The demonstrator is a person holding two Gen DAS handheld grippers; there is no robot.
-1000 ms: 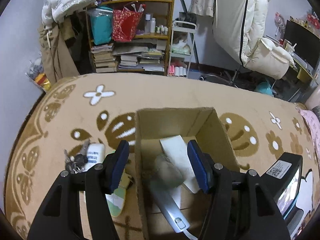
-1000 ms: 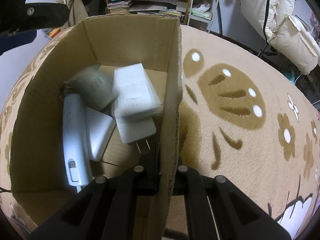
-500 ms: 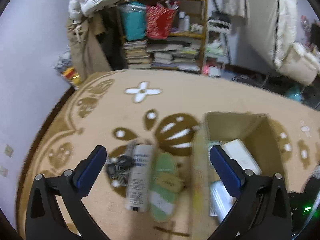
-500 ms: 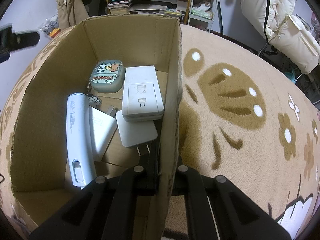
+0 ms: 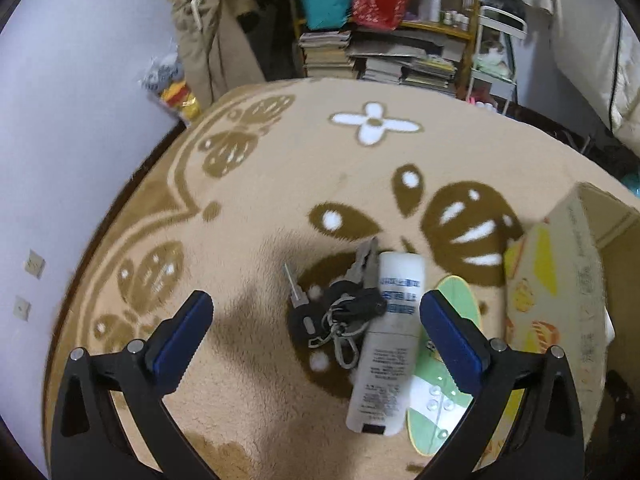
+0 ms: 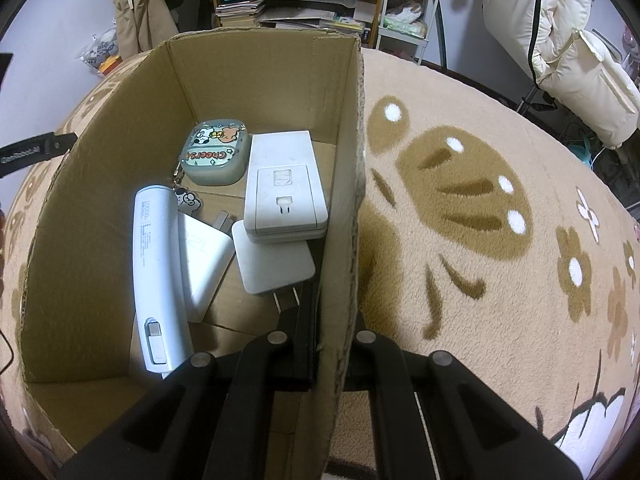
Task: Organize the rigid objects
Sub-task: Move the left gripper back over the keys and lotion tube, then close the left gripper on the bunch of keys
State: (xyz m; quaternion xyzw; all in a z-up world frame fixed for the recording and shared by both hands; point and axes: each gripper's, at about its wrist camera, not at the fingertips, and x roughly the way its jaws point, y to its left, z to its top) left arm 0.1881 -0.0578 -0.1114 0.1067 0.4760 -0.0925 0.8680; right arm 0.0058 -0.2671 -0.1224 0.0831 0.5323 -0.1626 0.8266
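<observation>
In the left wrist view my left gripper [image 5: 316, 336] is wide open and empty, above a bunch of keys [image 5: 336, 312], a white tube [image 5: 386, 340] and a green oval case [image 5: 440, 384] on the rug, left of the cardboard box [image 5: 560, 280]. In the right wrist view my right gripper [image 6: 338, 320] is shut on the box's right wall [image 6: 344, 216]. Inside lie a white power bank [image 6: 154, 276], two white chargers [image 6: 272, 264], a white power adapter [image 6: 282, 188] and a cartoon earbud case [image 6: 214, 152].
The patterned beige rug [image 6: 480, 240] covers the floor. At the back stand a bookshelf with books and bags [image 5: 380, 20], hanging clothes [image 5: 208, 32] and a white puffy coat [image 6: 560, 40]. A pale wall [image 5: 60, 120] runs along the left.
My left gripper has left the box, opened wider and swung left over the keys and tube. The earbud case now lies still in the box. The right gripper has not moved.
</observation>
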